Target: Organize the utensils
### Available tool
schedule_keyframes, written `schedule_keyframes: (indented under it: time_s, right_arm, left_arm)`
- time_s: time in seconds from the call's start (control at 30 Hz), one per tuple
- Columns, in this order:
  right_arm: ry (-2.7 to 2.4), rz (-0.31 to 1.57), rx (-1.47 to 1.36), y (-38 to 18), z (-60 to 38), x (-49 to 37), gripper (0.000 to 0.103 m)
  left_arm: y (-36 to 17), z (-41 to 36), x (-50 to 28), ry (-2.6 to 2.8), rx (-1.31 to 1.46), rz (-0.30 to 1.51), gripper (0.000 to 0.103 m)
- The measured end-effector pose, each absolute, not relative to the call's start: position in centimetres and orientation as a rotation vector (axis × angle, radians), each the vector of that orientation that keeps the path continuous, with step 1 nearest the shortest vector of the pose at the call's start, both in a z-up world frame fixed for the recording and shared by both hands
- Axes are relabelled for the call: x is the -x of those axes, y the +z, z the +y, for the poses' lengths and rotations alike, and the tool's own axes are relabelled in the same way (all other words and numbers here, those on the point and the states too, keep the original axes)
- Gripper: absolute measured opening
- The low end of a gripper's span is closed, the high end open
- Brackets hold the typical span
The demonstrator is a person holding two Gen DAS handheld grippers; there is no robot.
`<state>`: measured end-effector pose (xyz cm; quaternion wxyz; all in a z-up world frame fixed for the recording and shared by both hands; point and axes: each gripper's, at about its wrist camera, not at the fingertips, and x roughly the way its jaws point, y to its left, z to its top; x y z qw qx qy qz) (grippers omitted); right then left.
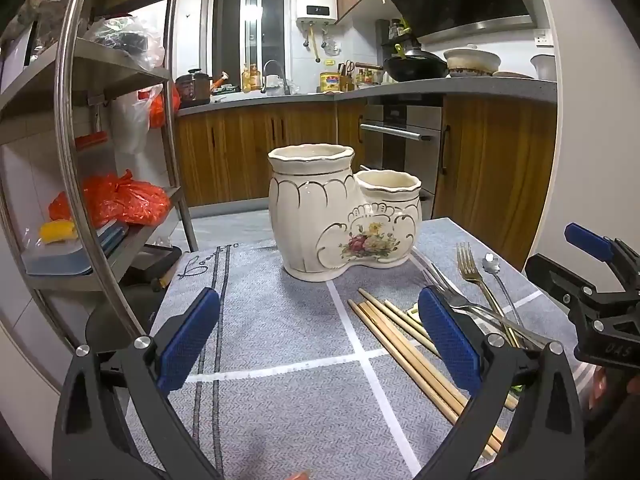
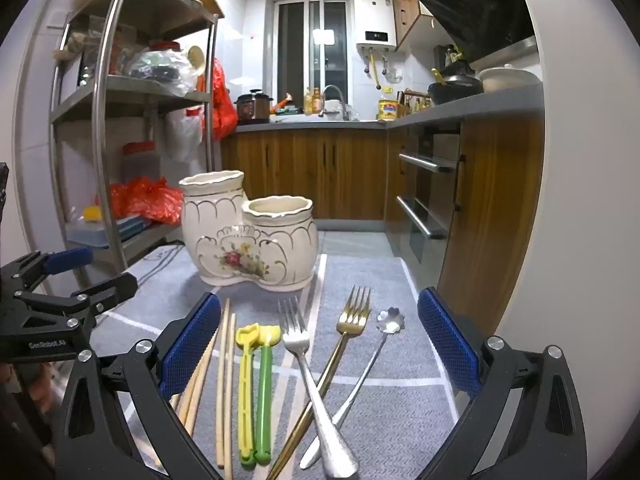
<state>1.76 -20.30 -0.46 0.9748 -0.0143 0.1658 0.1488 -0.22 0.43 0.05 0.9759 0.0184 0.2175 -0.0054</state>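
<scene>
Shelving of steel stands at the far left, holding red bags and boxes. Just right of it, the left claw hovers released over the grey mat, its blue pads wide apart with nothing between them; in the right wrist view it shows at the left edge. On the far side of the mat, near the middle, sits the cream ceramic holder, upright, with a taller cup on the left joined to a shorter cup on the right and a flower motif on its front; both cups look empty as far as their rims show. Nearer than the holder, the utensils lie flat on the table. Leftmost are the wooden chopsticks, roughly parallel, partly under the right claw's left pad. Beside them lie the yellow and green tongs. Next comes the silver fork, crossed over the gold fork, whose tines point away toward the holder. Just right, the flower-bowled spoon has its handle running under the silver fork. The right claw is also released, held low above these utensils and gripping none.
</scene>
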Motion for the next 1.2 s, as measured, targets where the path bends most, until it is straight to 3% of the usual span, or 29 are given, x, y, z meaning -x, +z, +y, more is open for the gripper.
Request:
schedule_keyframes:
  time_s: [1.2]
  right_arm:
    - [0.298,0.34,0.036,-0.77,-20.33,-1.73,0.098]
  left_arm:
    - [0.03,0.51,0.2,-0.005,-0.048,0.441,0.098]
